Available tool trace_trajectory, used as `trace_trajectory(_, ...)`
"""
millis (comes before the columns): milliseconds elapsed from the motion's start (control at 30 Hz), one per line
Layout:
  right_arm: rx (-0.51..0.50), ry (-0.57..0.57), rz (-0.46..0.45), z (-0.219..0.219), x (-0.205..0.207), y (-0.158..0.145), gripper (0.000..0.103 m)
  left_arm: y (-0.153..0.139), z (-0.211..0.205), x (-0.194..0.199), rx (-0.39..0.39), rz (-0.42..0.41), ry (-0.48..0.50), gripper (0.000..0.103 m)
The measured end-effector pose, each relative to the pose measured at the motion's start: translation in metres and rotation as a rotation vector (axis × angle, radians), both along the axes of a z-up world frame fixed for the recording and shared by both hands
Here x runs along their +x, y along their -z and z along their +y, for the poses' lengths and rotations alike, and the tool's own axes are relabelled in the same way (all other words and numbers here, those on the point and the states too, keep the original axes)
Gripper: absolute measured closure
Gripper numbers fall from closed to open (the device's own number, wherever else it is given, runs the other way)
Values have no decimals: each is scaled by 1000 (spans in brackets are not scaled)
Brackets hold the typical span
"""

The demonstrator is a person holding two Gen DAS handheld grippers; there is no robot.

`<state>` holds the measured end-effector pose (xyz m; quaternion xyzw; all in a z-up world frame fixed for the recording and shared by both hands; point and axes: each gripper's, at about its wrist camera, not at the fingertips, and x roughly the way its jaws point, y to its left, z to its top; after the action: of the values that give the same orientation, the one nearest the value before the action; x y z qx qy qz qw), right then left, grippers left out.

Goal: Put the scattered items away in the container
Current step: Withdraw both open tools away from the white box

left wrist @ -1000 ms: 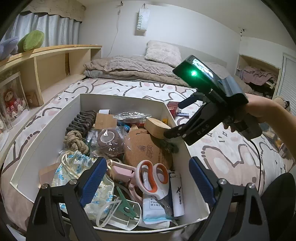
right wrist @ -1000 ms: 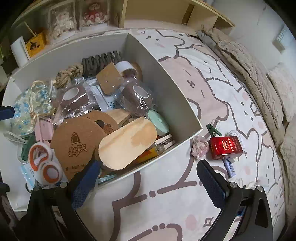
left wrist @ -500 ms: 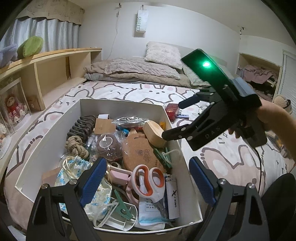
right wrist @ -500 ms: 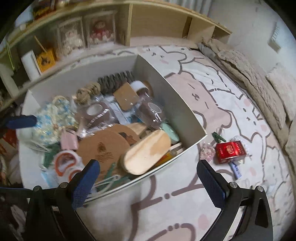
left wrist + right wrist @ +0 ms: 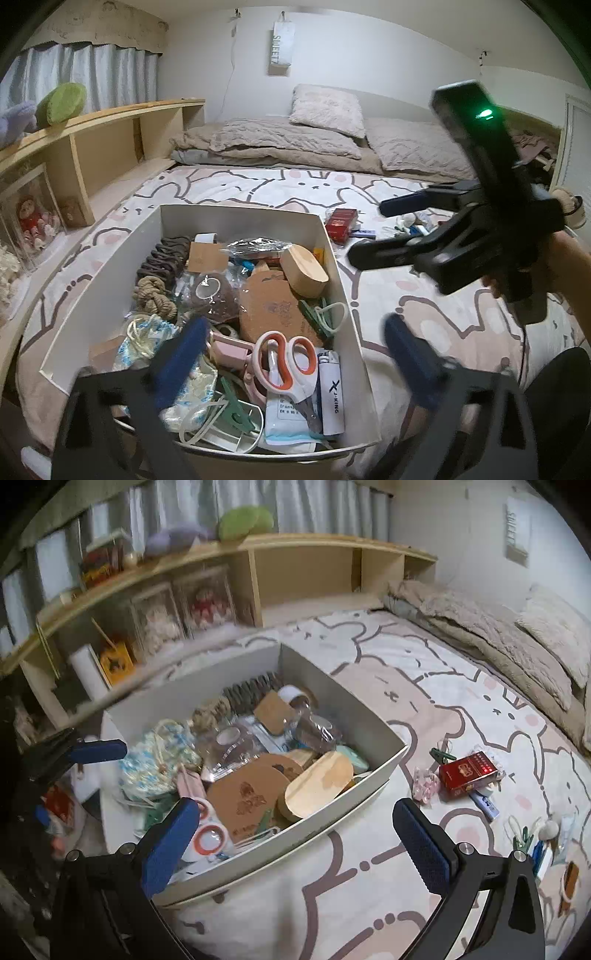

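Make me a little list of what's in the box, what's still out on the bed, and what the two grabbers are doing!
container: white box on the bunny-print bed sheet, nearly full
inside: orange-handled scissors, cork coaster, oval wooden piece, knotted rope
still outside: red packet, green clip, pink wrapped bundle
left gripper: jaws opening, nothing between them, above the box
right gripper: open and empty, over the box's edge

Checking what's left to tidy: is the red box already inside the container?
No, the red box lies on the bedspread outside the container.
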<state>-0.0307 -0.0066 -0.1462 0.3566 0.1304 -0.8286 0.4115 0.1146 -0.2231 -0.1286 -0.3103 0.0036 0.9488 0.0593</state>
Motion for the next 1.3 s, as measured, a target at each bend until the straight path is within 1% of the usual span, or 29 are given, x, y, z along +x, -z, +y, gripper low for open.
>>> trace_trajectory(233,-61,36,22,22,13,-12,0,-11,2,6,39,14,-21,0)
trace_trajectory(467,-125,79,53,47,29,-25,0,-23,8,15,38,39,-63,0)
trace_trajectory(667,-178,129,89,72,48,-39,0,-38,14,28,54,72,-86,0)
trace_trajectory(867,-194,173,151,94,74,-53,0,-55,25,44,54,115,-106,0)
trace_trajectory(1167,-223,217,163,124,108,-56,0,-68,43,68,26,157,-114,0)
trace_trajectory(1300,-220,243,189,135,124,-56,0,-71,47,79,27,167,-128,0)
